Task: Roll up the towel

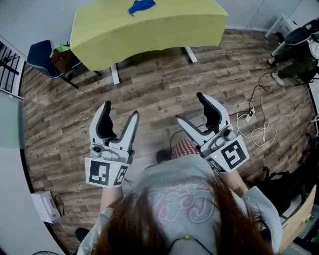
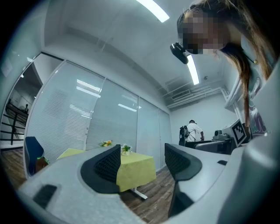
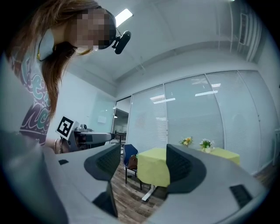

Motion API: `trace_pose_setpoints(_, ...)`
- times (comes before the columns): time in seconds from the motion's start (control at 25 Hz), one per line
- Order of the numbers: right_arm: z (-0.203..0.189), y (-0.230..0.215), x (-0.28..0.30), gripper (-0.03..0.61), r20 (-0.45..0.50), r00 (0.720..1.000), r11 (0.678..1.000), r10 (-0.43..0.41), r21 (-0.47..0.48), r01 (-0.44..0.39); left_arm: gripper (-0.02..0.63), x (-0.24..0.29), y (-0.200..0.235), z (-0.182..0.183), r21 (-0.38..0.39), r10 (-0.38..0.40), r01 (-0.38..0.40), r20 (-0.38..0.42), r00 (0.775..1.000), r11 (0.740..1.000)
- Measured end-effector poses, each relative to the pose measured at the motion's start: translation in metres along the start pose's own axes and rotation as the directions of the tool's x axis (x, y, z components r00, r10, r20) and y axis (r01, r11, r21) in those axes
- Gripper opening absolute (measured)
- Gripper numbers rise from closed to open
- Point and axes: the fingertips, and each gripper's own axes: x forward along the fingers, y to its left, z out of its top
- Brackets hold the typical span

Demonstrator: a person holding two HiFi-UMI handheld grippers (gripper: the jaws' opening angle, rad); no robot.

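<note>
Two grippers, and neither one is on anything. The left gripper (image 1: 120,109) has its jaws spread wide with only air and wood floor (image 1: 164,89) behind them. It's the same for the right gripper (image 1: 190,107), jaws apart and nothing in between. Both are held up in front of the person, well short of the table (image 1: 149,30), with the marker cubes (image 1: 104,172) facing the head camera.

The towel (image 1: 141,6) is a blue crumpled lump on the far side of the table, right at the top edge of the head view and partly cut off there. It's well apart from both grippers. The table has a yellow-green cloth (image 1: 99,45) draped over it that hangs down the sides.

The left gripper view looks level across the room. Between its open jaws (image 2: 142,164) you can see a corner of that yellow-green table with a couple of small flower pots (image 2: 126,148) on top. There's also a person in a white shirt (image 2: 192,131) far back by the wall.

The right gripper view is much the same. Its jaws (image 3: 143,164) are apart, the table corner shows between them, and there are flowers (image 3: 205,143) on top.

A blue chair (image 1: 40,56) sits just left of the table with something brown on the seat. On the floor off to the right there's a tangle of white cable (image 1: 254,124).
</note>
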Motion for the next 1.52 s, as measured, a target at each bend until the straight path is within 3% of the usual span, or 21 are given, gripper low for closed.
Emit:
trace_pose_setpoints(0.24,-0.005,-0.013,-0.006,0.310,-0.026,0.999,0.999,-0.038,0.035,0.039,0.286,0.010,-0.003,0.000,-0.009,-0.035,0.035,0.013,0.999,0.999)
trace_pose_setpoints(0.44,-0.015,-0.021,0.007,0.310,-0.042,0.999,1.000,-0.013,0.025,0.014,0.285,0.026,-0.004,-0.011,-0.030,-0.053,0.053,0.004,0.999,0.998)
trace_pose_setpoints(0.76,-0.022,-0.064,0.053,0.310,-0.027,0.999,0.999,0.035,0.031,-0.034,0.285,0.069,0.025,-0.016,0.015,-0.005,0.005,-0.013,1.000,1.000)
trace_pose_setpoints(1.52,-0.028,-0.193,0.148,0.310,-0.025,0.993,0.993,0.116,0.029,-0.115,0.285,0.216,0.076,-0.030,0.029,0.061,-0.060,-0.022,0.998,0.998)
